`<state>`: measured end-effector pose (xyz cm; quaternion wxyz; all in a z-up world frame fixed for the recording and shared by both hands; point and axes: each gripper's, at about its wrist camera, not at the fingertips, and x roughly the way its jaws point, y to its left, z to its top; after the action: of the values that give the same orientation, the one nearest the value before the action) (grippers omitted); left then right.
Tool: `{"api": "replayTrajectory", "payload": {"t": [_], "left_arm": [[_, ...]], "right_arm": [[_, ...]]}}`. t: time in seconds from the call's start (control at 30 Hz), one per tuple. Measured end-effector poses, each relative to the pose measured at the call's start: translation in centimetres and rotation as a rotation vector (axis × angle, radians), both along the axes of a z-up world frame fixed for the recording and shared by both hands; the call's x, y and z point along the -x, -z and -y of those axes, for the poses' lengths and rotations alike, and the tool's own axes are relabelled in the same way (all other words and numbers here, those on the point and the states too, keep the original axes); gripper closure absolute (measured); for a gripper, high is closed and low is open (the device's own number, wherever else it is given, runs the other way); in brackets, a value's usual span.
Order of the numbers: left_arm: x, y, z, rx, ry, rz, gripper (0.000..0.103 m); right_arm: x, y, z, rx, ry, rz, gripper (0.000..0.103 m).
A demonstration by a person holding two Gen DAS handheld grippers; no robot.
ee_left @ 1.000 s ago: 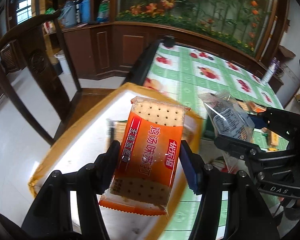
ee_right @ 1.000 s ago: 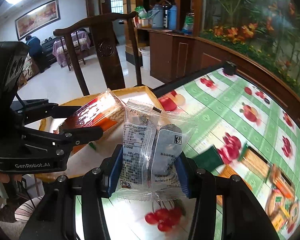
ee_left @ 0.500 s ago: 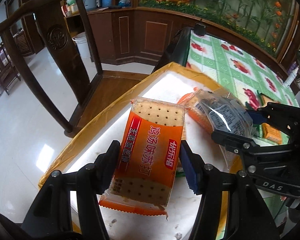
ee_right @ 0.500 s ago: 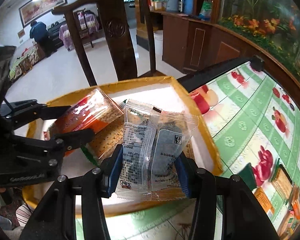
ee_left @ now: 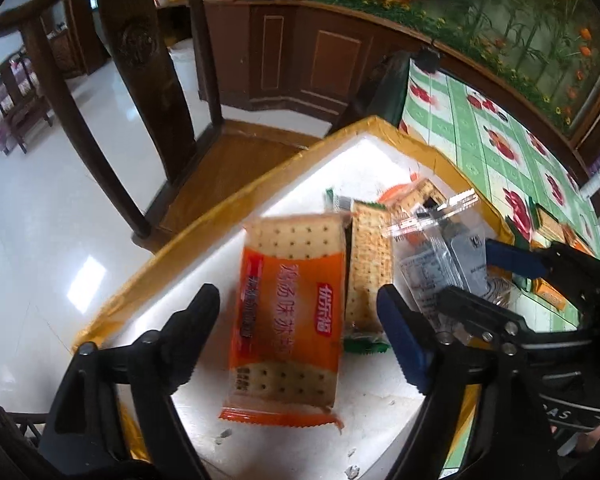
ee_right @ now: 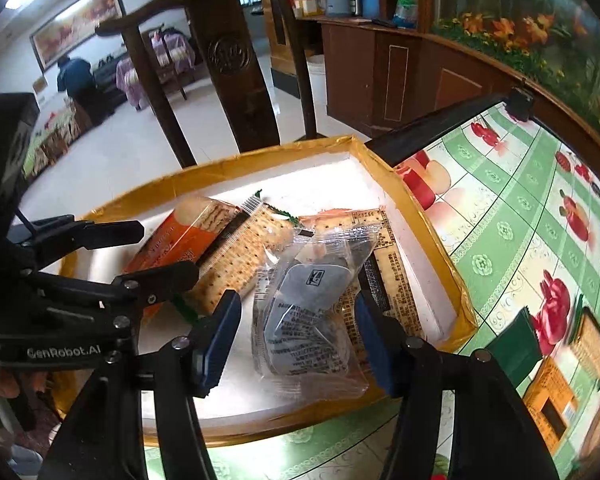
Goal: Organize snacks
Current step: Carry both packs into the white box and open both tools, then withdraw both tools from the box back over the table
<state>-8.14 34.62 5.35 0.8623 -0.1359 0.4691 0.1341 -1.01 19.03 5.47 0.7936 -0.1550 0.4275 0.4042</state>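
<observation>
Left view, lower centre: the left gripper is spread wide, released, and the orange pack lies loose between its jaws inside the box. To its right a green pack lies flat. Right view, centre: the right gripper is also spread, and the clear pouch rests atop other packs. Risk: the pouch may slide off that uneven pile, or the closely crowded grippers may knock each other when lifting away. A chair stands beyond the box, upper centre; more snacks wait on the tablecloth, lower right
</observation>
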Motion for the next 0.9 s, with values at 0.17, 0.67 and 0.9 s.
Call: {"api": "replayTrajectory", "payload": {"t": [0.17,0.67,0.9], "left_arm": [[0.2,-0.5,1.4,-0.070,0.020,0.014,0.019],[0.3,-2.5,6.3,-0.077,0.098,0.085,0.018],[-1.0,-2.7,11.0,-0.061,0.192,0.090,0.018]], "right_arm": [[0.9,-0.7,1.1,-0.017,0.008,0.029,0.040],[2.0,-1.8,6.7,-0.041,0.090,0.066,0.032],[1.7,-1.6,12.7,-0.032,0.200,0.068,0.031]]}}
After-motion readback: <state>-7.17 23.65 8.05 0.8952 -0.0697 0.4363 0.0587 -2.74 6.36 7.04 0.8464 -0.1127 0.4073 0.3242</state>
